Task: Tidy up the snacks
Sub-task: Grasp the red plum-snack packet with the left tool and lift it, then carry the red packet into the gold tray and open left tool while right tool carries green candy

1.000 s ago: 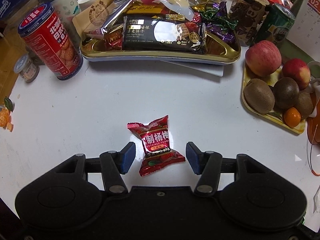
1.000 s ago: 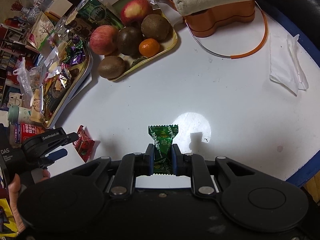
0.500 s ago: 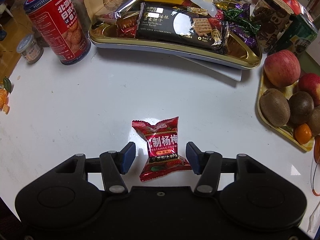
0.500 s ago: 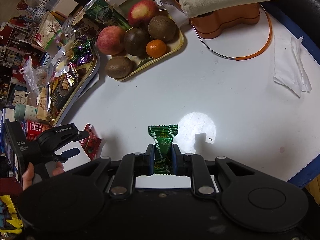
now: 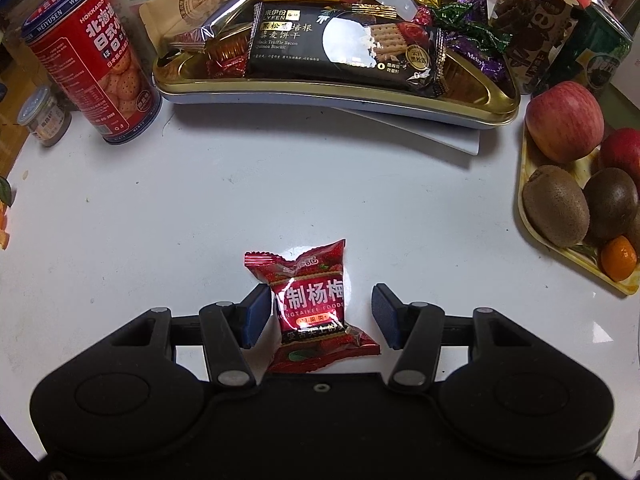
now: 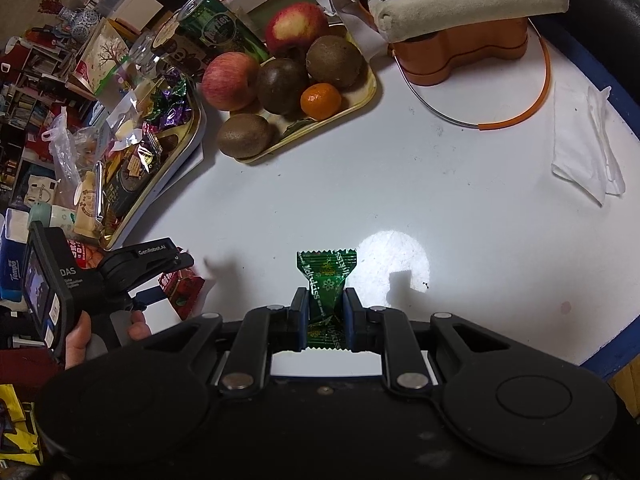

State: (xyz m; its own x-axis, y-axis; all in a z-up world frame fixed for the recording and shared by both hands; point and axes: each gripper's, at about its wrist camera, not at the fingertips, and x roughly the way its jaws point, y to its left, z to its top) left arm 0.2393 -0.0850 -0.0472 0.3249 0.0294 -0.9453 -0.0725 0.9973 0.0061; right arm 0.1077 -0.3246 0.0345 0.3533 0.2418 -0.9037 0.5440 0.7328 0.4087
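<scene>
Left wrist view
My left gripper [image 5: 320, 316]: jaws spread, released; I have nothing pinched in it.
Red snack packet [image 5: 310, 306]: lies on the white table [image 5: 280, 200] between my two blue pads [image 5: 256, 314]. The left pad sits just beside its edge, and I cannot tell whether they touch. The right pad stands clear of it.
Gold tray [image 5: 332, 94]: at the far side of the table, heaped with wrapped snacks, with a long black biscuit pack [image 5: 348, 50] lying across the top.
Red biscuit tin [image 5: 90, 60]: upright, to the left of the gold tray.
Fruit tray [image 5: 532, 232]: at the right edge, holding apples, kiwis and a small orange.

Right wrist view
My right gripper [image 6: 326, 316]: clenched on a green candy [image 6: 325, 286]. Its wrapper is squeezed between the pads, and one twisted end fans out beyond the fingertips.
Green candy, place: held over the white table, beside a bright round patch of light.
My left gripper, seen from here [image 6: 168, 276]: low at the left, in a hand [image 6: 80, 338], with the red snack packet [image 6: 182, 286] at its tips.
Gold tray [image 6: 160, 192]: far left, with the fruit tray [image 6: 360, 100] just beside it.
Orange tin [image 6: 464, 52]: at the top, with a folded cloth on it.
White tissue [image 6: 584, 152]: on the table at the right.
</scene>
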